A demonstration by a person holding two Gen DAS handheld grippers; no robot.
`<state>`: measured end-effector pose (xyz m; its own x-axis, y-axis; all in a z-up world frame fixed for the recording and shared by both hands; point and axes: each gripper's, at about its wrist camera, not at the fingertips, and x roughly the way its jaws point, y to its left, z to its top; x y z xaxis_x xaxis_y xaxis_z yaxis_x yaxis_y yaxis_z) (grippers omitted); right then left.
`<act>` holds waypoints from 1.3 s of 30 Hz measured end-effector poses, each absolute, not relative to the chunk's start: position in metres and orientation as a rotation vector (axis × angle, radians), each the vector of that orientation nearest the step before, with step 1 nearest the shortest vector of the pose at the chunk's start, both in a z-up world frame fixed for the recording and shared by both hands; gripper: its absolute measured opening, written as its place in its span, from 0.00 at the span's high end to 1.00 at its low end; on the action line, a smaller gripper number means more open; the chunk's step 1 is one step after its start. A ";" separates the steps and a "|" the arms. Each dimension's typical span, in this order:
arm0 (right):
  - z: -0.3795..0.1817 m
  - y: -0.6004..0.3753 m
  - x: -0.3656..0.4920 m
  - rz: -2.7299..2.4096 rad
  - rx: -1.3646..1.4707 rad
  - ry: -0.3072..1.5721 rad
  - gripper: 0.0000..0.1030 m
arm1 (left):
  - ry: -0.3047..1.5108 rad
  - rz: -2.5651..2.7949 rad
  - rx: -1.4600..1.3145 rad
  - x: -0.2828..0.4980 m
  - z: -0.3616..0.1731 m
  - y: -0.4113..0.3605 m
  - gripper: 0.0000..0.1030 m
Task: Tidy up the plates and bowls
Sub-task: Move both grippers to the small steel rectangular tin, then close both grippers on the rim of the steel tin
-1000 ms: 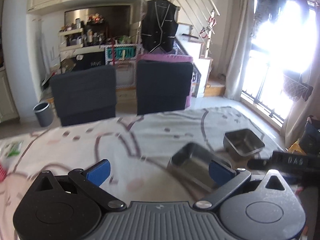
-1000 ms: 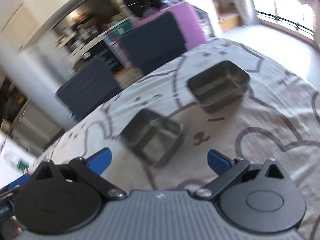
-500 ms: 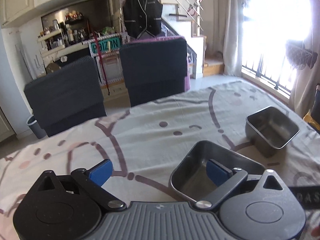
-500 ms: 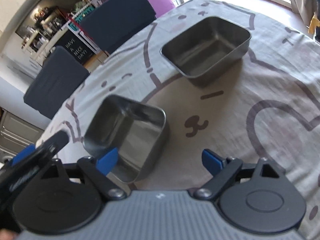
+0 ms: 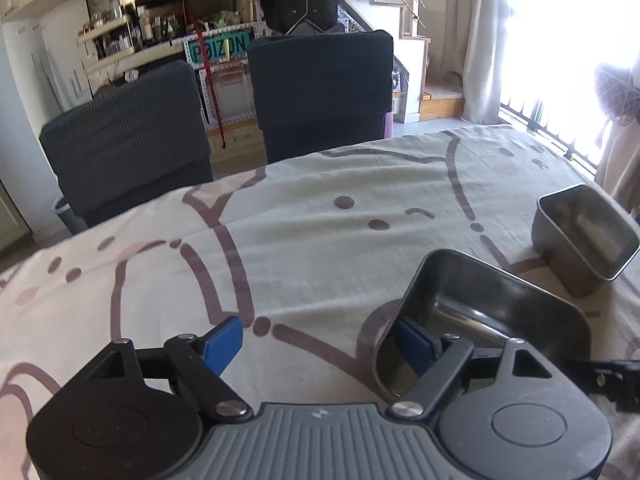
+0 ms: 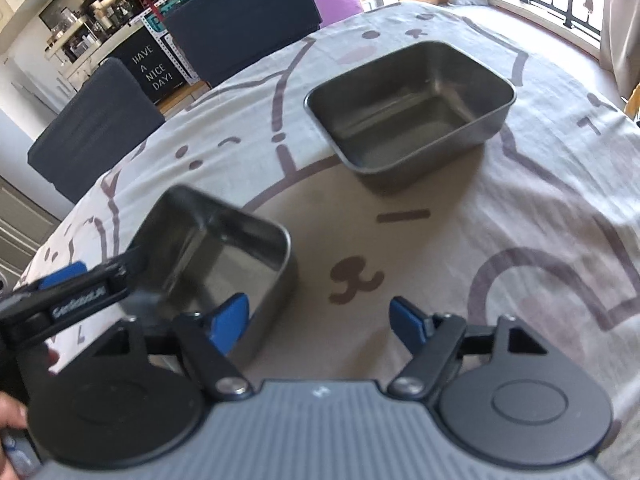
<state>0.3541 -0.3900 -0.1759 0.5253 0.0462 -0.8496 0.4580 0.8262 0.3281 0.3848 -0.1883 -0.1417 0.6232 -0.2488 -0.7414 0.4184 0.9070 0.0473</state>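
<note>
Bench (image 5: 320,240) is wearing a pale cloth with brown cartoon-cat line drawing. Beyond its far edge two dark chairs (image 5: 320,92) are standing, cluttered shelves (image 5: 132,36) behind them, bright window to the right. Near steel tray (image 6: 224,248) is sitting on the cloth; far steel tray (image 6: 408,108) is lying well apart beyond it. Left claw (image 5: 320,340) is gaping wide, its right finger inside the near tray, the wall between its fingers. Right claw (image 6: 320,320) is hanging wide open just beside that tray, gripping nothing.

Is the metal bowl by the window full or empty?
Empty. The far metal bowl shows only its bare shiny bottom and walls in the right wrist view, with nothing inside.
</note>
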 end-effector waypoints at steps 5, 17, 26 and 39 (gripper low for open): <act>-0.171 -0.396 0.355 -0.250 0.538 0.958 0.37 | 0.828 -0.424 0.237 0.380 -0.140 -0.189 0.37; -0.169 -0.375 0.361 -0.128 0.585 1.035 0.63 | 0.863 -0.498 0.120 0.379 -0.139 -0.198 0.85; -0.167 -0.386 0.359 -0.202 0.516 0.985 0.68 | 0.924 -0.523 0.102 0.381 -0.137 -0.193 0.82; -0.163 -0.390 0.365 -0.192 0.508 0.892 0.93 | 0.989 -0.560 -0.039 0.387 -0.145 -0.187 0.99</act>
